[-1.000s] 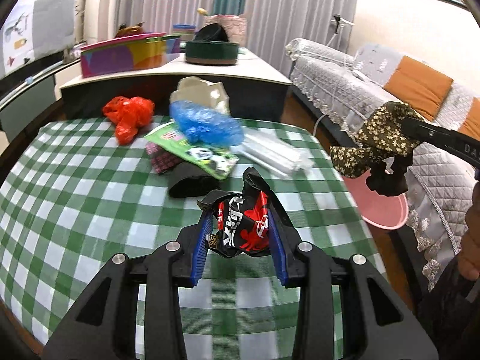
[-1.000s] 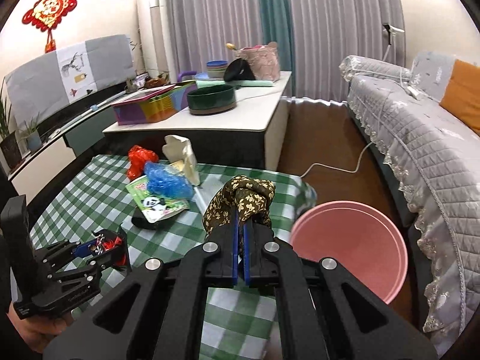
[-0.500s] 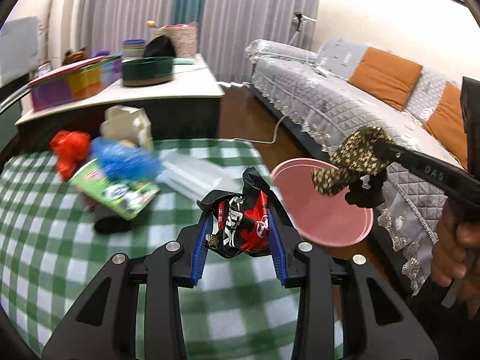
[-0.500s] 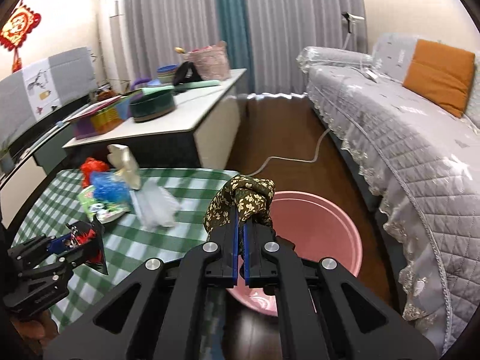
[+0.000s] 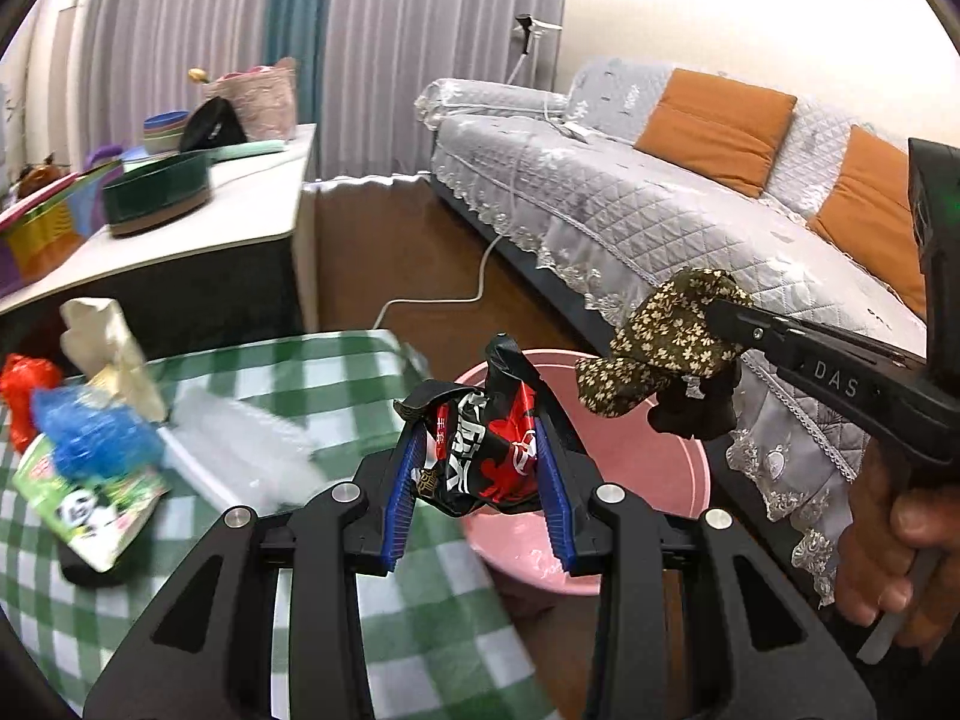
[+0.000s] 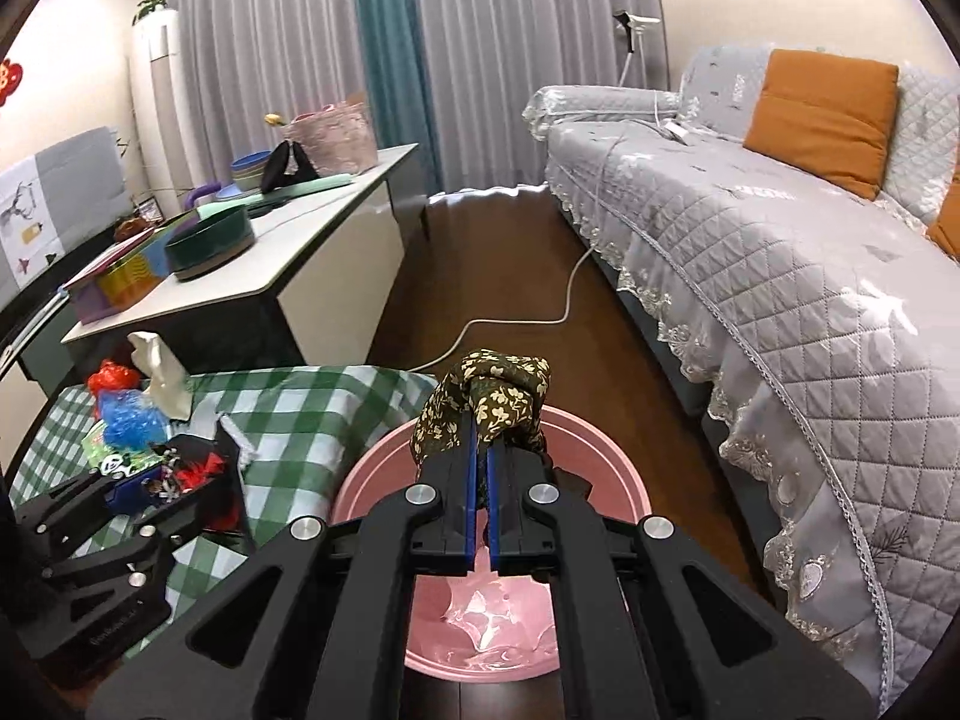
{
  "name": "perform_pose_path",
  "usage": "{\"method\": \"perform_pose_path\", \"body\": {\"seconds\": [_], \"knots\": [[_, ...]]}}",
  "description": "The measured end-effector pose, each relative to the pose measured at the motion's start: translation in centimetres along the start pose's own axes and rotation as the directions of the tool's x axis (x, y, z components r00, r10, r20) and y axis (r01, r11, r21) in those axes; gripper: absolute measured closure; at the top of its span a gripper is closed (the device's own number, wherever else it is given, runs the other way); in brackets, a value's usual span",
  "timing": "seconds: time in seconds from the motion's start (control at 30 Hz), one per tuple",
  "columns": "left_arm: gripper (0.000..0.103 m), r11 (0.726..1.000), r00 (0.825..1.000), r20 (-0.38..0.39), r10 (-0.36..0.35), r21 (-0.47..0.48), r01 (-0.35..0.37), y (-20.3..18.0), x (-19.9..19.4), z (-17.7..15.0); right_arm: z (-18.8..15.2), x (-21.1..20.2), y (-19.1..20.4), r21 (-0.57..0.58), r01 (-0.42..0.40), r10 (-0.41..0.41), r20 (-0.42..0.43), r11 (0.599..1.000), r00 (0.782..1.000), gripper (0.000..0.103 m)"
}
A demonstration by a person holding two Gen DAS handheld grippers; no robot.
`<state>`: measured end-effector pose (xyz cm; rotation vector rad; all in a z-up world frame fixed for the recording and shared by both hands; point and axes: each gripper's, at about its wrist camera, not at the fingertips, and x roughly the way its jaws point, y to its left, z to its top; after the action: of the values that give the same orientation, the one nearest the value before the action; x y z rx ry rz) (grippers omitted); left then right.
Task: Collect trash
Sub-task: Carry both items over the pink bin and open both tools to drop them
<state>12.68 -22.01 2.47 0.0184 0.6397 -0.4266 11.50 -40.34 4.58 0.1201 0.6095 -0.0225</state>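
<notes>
Right wrist view: my right claw (image 6: 478, 450) pinches a soft floral cloth wad (image 6: 486, 405) over the pink bin (image 6: 618, 480); my left claw (image 5: 480, 468) grips a light, crinkly snack wrapper (image 5: 480, 456) by its middle at the desk (image 5: 336, 372) edge

A grey quilted sofa (image 6: 780, 276) with lace trim fills the right side of both views, with orange cushions (image 6: 822, 114) leaning on its backrest. A white cable (image 6: 516, 318) snakes over the dark wooden floor (image 6: 498, 252) at centre. At the left stands a white-topped cabinet (image 6: 282, 276) carrying a dark green round tin (image 6: 210, 243), a multicoloured box (image 6: 120, 279), stacked bowls (image 6: 249, 171) and a pink woven basket (image 6: 333, 138). Grey curtains (image 6: 528, 42) with a teal panel (image 6: 384, 42) hang across the top, and a white standing air conditioner (image 6: 153, 96) occupies the upper left corner
</notes>
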Motion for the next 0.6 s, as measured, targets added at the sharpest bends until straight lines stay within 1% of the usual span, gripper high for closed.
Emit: {"method": "perform_pose_path", "body": {"seconds": [0.3, 0.33, 0.37, 0.4, 0.43, 0.47, 0.5, 0.53, 0.6], "knots": [[0.067, 1.0, 0.999, -0.024, -0.027, 0.008, 0.027, -1.3, 3.0, 0.6, 0.0, 1.0, -1.1, 0.015, 0.025, -0.025, -0.014, 1.0, 1.0, 0.1], [0.067, 0.999, 0.999, -0.029, -0.031, 0.009, 0.031, -1.4, 3.3, 0.7, 0.0, 1.2, -1.2, 0.019, 0.024, -0.023, -0.021, 1.0, 1.0, 0.099], [0.066, 0.999, 0.999, -0.034, -0.035, 0.01, 0.036, -1.5, 3.6, 0.8, -0.1, 1.4, -1.3, 0.022, 0.022, -0.022, -0.028, 1.0, 0.999, 0.096], [0.066, 0.999, 0.998, -0.043, -0.038, 0.01, 0.039, -1.5, 3.9, 0.9, -0.1, 1.7, -1.4, 0.024, 0.026, -0.025, -0.04, 0.999, 0.999, 0.095], [0.063, 0.999, 0.998, -0.051, -0.039, 0.009, 0.04, -1.6, 4.3, 1.0, -0.2, 2.0, -1.5, 0.027, 0.031, -0.029, -0.053, 0.999, 0.998, 0.086], [0.056, 0.999, 0.997, -0.067, -0.048, 0.003, 0.048, -1.4, 4.6, 1.0, -0.3, 2.2, -1.6, 0.033, 0.036, -0.034, -0.059, 0.999, 0.998, 0.067], [0.056, 0.999, 0.996, -0.073, -0.051, -0.004, 0.05, -1.2, 4.7, 0.9, -0.3, 2.2, -1.6, 0.038, 0.04, -0.038, -0.058, 0.998, 0.998, 0.059], [0.056, 0.999, 0.996, -0.072, -0.048, -0.01, 0.048, -1.1, 4.6, 0.9, -0.4, 2.1, -1.6, 0.039, 0.041, -0.039, -0.055, 0.998, 0.998, 0.054], [0.056, 0.999, 0.997, -0.071, -0.041, -0.013, 0.04, -0.8, 4.3, 0.7, -0.3, 2.0, -1.5, 0.035, 0.043, -0.042, -0.049, 0.998, 0.998, 0.054]]}}
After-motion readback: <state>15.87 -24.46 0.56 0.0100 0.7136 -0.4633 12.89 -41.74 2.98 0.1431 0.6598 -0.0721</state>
